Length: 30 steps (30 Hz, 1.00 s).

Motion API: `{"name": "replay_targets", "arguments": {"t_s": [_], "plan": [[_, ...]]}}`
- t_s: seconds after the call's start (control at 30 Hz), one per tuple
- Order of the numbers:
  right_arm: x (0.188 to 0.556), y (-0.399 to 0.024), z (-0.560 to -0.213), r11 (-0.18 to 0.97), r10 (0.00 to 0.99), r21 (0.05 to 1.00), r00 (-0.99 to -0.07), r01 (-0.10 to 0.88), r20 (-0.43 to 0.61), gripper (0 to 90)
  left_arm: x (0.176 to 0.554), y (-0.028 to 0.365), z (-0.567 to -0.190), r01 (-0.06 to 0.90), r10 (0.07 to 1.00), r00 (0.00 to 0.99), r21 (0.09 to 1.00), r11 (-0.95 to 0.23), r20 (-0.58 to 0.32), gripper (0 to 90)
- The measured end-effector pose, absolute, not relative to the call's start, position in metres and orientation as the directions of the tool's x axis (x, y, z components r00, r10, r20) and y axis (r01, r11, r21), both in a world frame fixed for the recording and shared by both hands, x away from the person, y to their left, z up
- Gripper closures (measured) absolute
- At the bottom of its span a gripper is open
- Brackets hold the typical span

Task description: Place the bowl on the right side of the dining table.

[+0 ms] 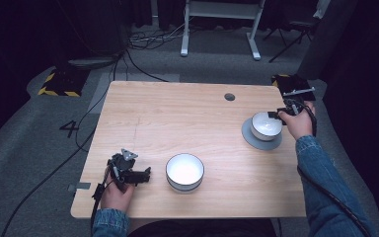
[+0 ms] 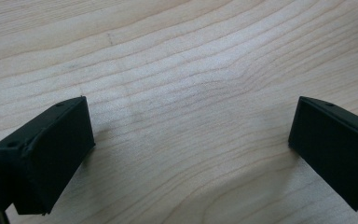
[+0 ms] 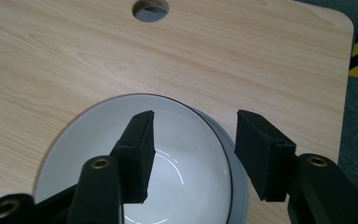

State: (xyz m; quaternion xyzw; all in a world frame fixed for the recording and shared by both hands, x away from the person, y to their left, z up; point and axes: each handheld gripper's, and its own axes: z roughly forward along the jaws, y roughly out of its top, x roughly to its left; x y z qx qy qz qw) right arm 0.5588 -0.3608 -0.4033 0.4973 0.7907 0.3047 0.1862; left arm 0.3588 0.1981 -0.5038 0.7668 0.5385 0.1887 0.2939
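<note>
Two white bowls sat on the tabletop [image 1: 177,113]. The right gripper [image 3: 193,140] had its fingers [image 3: 137,149] spread astride the rim of one bowl [image 3: 191,182], which rested on the single grey plate [image 1: 250,139]. The left gripper [image 2: 191,149], fingers released, hovered over bare wood just beside the other bowl [image 1: 184,171].

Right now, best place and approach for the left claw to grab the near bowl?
Grip the rim of the near bowl on its left edge, one jaw inside, one outside. It sits upright and open, too wide to span whole. The left claw is already beside that edge, jaws spread wide over bare table.
</note>
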Motion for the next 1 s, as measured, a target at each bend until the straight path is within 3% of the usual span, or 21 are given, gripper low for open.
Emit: {"name": "replay_targets", "arguments": {"t_s": [1.0], "plan": [[0.476,-0.310,-0.326,0.432,0.759,0.736,-0.651,0.522,0.017,44.6,0.359,0.198,-0.504,0.715,0.937,0.348,0.654,-0.247,-0.028,0.1]]}}
